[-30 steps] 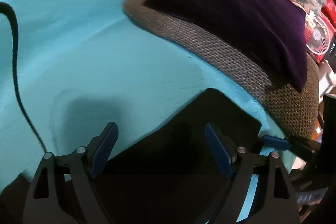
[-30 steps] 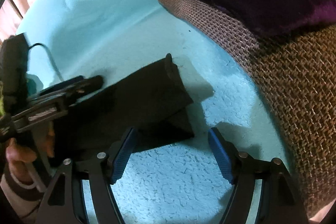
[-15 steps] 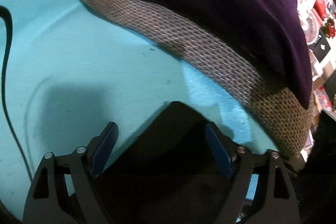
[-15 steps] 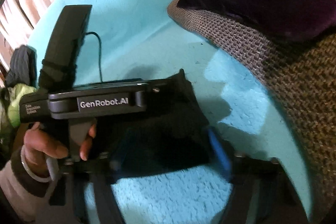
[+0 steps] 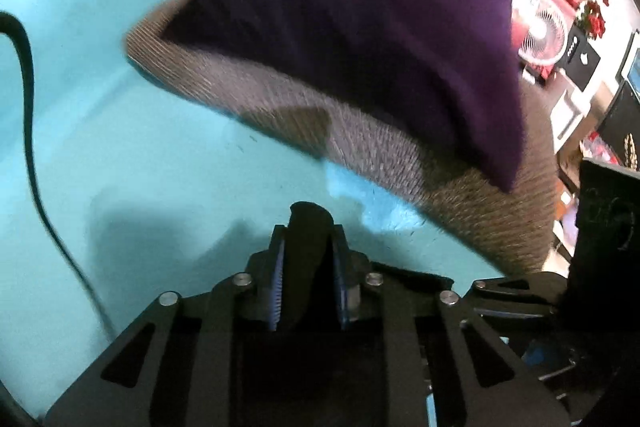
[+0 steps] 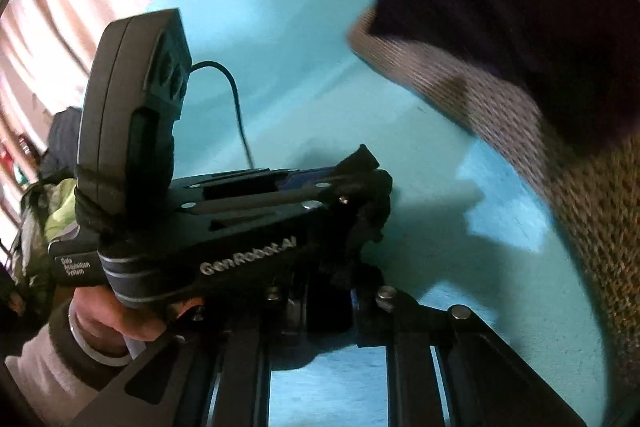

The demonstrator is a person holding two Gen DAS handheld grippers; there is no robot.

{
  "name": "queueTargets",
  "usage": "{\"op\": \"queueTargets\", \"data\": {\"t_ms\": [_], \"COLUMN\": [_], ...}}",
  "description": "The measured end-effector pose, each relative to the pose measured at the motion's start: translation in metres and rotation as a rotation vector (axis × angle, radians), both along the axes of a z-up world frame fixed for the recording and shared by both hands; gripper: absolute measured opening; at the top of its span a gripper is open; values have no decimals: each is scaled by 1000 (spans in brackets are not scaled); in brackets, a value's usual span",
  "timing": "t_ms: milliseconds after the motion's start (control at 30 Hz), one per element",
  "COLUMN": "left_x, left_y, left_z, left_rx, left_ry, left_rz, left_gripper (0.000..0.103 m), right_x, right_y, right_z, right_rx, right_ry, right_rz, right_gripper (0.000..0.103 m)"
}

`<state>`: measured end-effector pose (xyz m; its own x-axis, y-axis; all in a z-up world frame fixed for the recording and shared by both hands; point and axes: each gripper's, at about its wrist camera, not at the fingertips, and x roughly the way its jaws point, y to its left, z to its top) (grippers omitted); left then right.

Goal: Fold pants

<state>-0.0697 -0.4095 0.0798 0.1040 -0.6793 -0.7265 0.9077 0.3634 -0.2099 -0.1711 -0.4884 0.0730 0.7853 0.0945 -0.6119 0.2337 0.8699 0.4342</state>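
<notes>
The pants are black cloth on a turquoise fleece blanket. My left gripper is shut on a bunched edge of them, which sticks up between the blue pads. In the right wrist view the left gripper's body lies across the frame, with crumpled pants cloth at its tip. My right gripper sits under that cloth with its jaws drawn close together; cloth fills the gap.
A woven grey-brown cushion with a dark purple pillow on it lies to the right. A black cable runs down the blanket at the left. A fan and clutter stand beyond the bed.
Both grippers were open one second ago and are now closed on the pants' edge. The left gripper has come in close beside the right one.
</notes>
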Motion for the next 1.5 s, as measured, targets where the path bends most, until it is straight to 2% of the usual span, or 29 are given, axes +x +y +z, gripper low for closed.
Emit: {"op": "queueTargets", "data": {"t_ms": [100,200,400,500,600,700,733,800,833,867,933,967,1033,1100,1133,1167,1233,1367,1500], "left_x": [1,6,29,31,29,34,35,38,38,37,36,34,29,25,23,20,15,15,25], "left_y": [42,87,151,189,218,237,240,247,250,253,262,265,268,266,266,263,257,237,226], "left_z": [35,55,56,48,31,4,-1,-13,-14,-15,-12,-10,-6,-5,-6,-7,-10,-27,-48], "left_rx": [-27,-24,7,31,44,63,70,82,82,79,53,39,24,14,9,7,8,79,141], "left_ry": [-47,-89,-115,-119,-84,-47,-42,-32,-31,-28,-19,-16,-19,-9,-3,-3,-9,-44,-70], "left_rz": [57,130,285,364,435,518,532,566,575,587,604,609,622,622,618,615,606,605,627], "left_gripper": [18,18,18,18,18,18,18,18,18,18,18,19,24,28,28,28,28,31,31], "right_x": [7,17,39,51,64,82,87,90,85,84,84,81,70,71,71,68,70,91,108], "right_y": [25,59,123,158,190,219,224,234,234,229,207,193,167,147,142,137,135,145,145], "right_z": [24,42,50,41,23,-11,-20,-30,-25,-17,0,10,24,25,23,21,13,-14,-25], "right_rx": [-17,-35,-38,-24,-26,-29,-31,-48,-37,6,82,77,7,-78,-88,-90,-110,-175,-163], "right_ry": [-44,-76,-84,-59,-15,78,103,140,130,126,96,70,36,47,61,77,109,147,152], "right_rz": [71,157,310,388,448,488,498,517,531,549,537,503,424,349,333,327,330,318,308], "right_gripper": [13,13,13,13,13,14,19,21,28,42,55,56,56,55,51,41,31,28,28]}}
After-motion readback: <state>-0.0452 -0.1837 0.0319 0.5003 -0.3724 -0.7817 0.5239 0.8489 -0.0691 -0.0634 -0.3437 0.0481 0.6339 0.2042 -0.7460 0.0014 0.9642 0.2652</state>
